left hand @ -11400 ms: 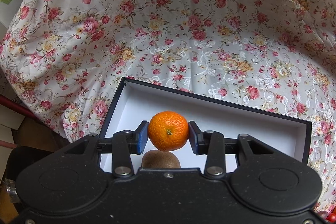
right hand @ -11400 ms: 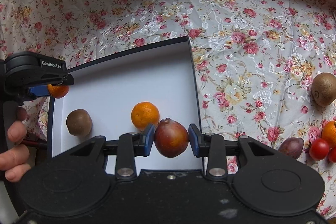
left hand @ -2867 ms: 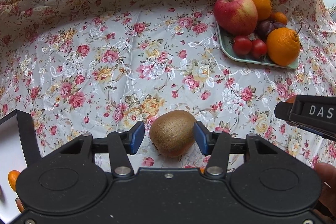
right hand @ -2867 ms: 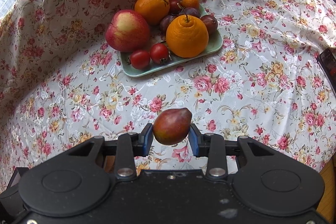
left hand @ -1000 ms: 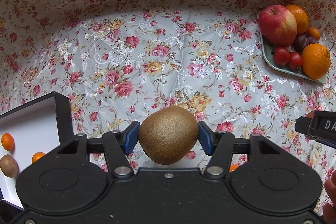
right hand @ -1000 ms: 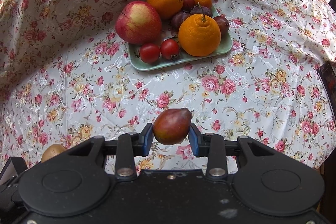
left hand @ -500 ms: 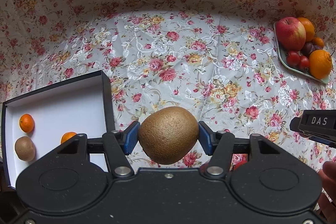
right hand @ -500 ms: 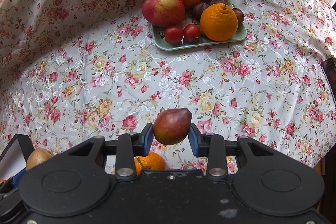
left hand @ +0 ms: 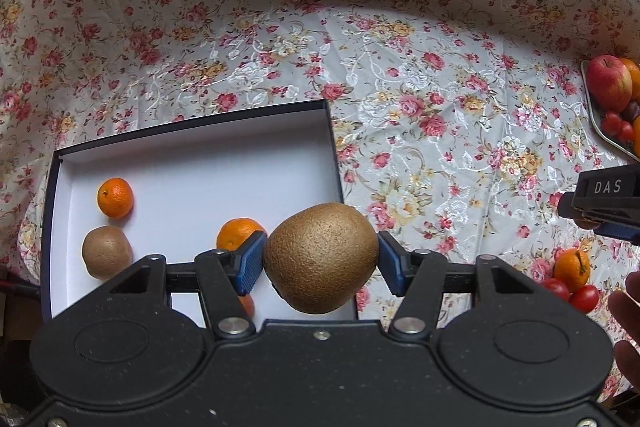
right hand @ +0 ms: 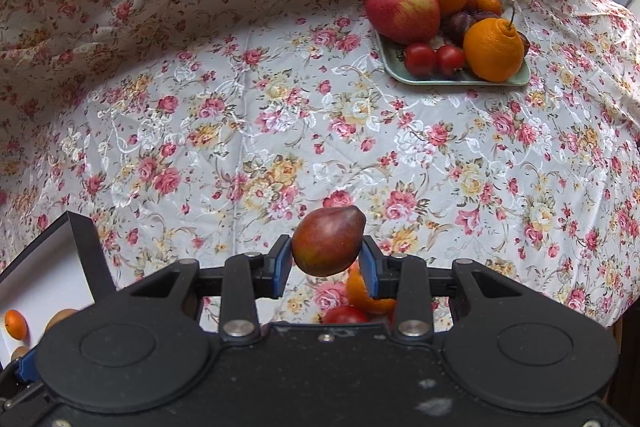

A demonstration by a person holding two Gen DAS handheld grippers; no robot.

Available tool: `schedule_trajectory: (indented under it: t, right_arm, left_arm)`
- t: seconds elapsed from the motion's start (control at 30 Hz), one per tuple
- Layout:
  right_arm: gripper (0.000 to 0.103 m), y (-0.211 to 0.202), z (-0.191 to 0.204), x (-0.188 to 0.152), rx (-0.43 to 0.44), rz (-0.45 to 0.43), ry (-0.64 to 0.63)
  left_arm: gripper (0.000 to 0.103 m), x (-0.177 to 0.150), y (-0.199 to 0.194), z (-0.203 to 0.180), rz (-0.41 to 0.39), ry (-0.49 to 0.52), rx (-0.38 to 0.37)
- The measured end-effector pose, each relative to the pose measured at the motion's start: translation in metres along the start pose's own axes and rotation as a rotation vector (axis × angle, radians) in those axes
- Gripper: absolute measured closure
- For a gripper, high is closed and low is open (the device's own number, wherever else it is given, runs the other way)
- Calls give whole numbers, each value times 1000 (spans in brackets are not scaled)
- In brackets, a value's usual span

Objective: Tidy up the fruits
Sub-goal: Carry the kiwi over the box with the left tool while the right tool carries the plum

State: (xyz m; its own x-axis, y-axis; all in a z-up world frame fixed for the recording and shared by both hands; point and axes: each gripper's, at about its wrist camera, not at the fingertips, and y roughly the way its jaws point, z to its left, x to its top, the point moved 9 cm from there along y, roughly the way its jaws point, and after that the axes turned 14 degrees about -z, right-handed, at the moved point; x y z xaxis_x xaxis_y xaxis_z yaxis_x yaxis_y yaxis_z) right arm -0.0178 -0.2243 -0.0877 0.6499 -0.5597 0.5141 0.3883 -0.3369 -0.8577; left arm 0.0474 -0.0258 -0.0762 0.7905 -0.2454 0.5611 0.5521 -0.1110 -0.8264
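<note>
My left gripper (left hand: 320,263) is shut on a brown kiwi (left hand: 321,257) and holds it above the right edge of the dark box (left hand: 332,147). The box's white floor holds a mandarin (left hand: 115,197), a kiwi (left hand: 106,251) and another mandarin (left hand: 238,233). My right gripper (right hand: 326,263) is shut on a dark red pear-shaped fruit (right hand: 328,239), held over the flowered cloth. Its side shows at the right of the left wrist view (left hand: 604,199). The box corner (right hand: 86,247) shows at the left of the right wrist view.
A green tray (right hand: 452,77) at the back right holds an apple (right hand: 402,9), oranges, tomatoes and plums. A loose mandarin (left hand: 572,269) and cherry tomatoes (left hand: 584,297) lie on the cloth near the right gripper. The flowered cloth (right hand: 240,131) rises behind.
The left gripper has carried the kiwi leftward to the box, which now fills more of its view. The right gripper has also swung left with the red fruit; the tray sits further right.
</note>
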Motion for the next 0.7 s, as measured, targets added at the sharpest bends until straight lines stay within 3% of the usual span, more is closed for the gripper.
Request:
schedule_trajectory:
  t: [0.23,0.4,0.7]
  right_arm:
    - [66,-4,67,-6,57,-38,-81]
    - [66,-11,122,-17,166,-40,-128]
    - [66,-17,196,-46,292,-40,-227]
  left_arm:
    - [41,-6,2,62,5,-62,56]
    - [41,-16,1,101,16,-89,88]
    - [40,-38,3,139,55,-96,112]
